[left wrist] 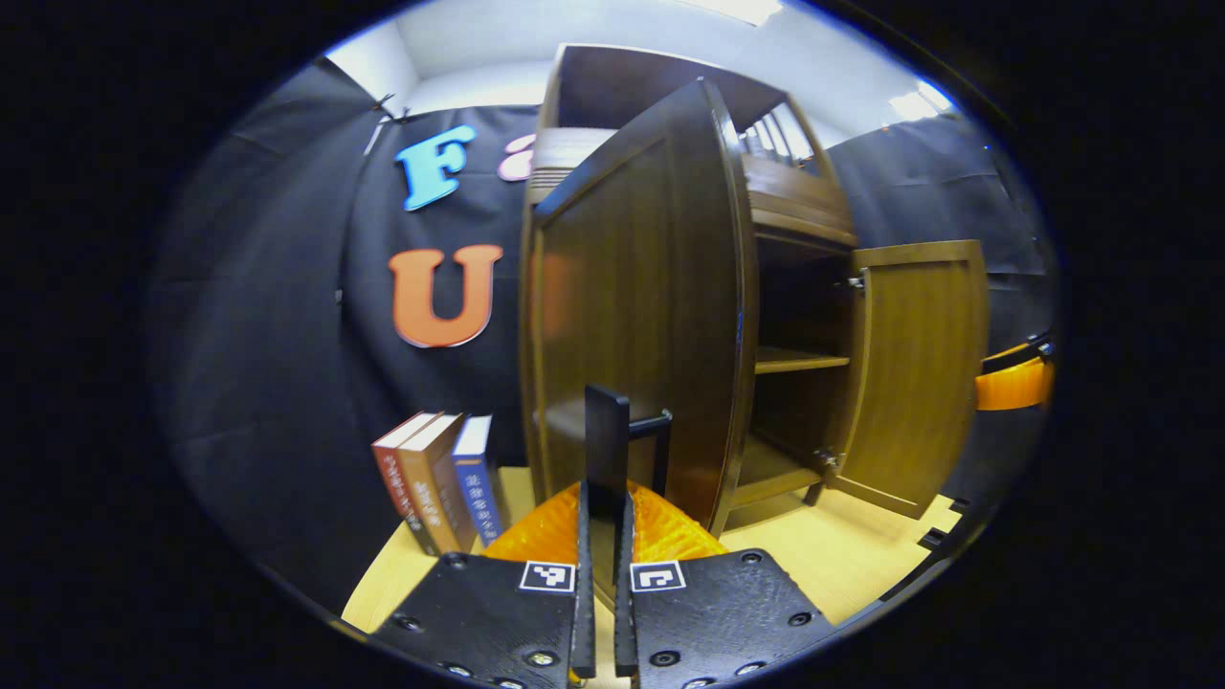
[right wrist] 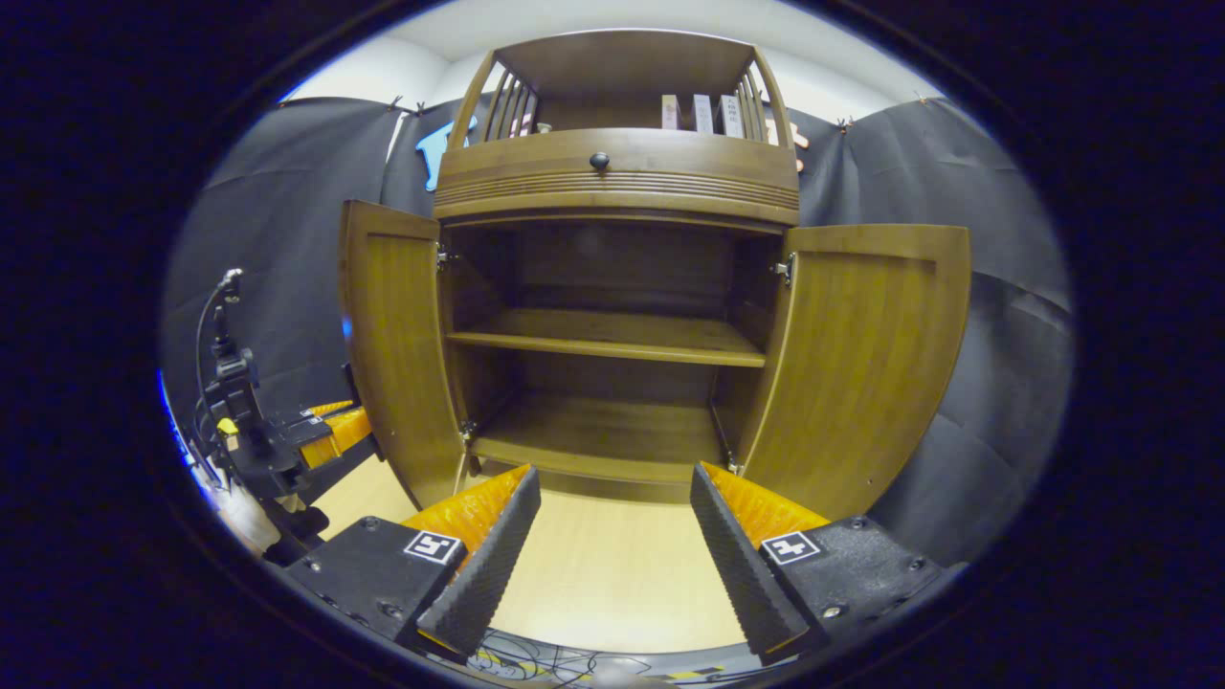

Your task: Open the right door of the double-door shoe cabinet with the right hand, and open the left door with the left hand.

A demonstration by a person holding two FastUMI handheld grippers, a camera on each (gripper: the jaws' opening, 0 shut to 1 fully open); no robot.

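Both cabinet [right wrist: 612,191] doors swung open. Left tongs [left wrist: 605,536] clamped on left door [left wrist: 632,316] handle [left wrist: 622,445]. Right tongs [right wrist: 612,545] spread apart, clear of right door [right wrist: 866,354], above bench [right wrist: 603,584].

Shoe cabinet [right wrist: 612,182]: dark brown wood, smooth, semi-gloss varnish, grain visible. Left door [right wrist: 397,354] and right door [right wrist: 866,364]: same wood, inner faces lighter, satin sheen. Door handle [left wrist: 622,445]: black, matt. Hinges [right wrist: 785,270]: bright metal. Drawer knob [right wrist: 599,161]: dark, glossy. Tabletop [right wrist: 603,574]: pale wood-look, smooth, matt. Right gripper [right wrist: 612,560]: black matt plastic bodies, ribbed rubbery pads, orange translucent plastic backing. Left gripper [left wrist: 603,536]: same finish. Books [left wrist: 442,483]: paper covers, slight gloss. Booth wall [right wrist: 995,316]: black cloth, matt, creased.
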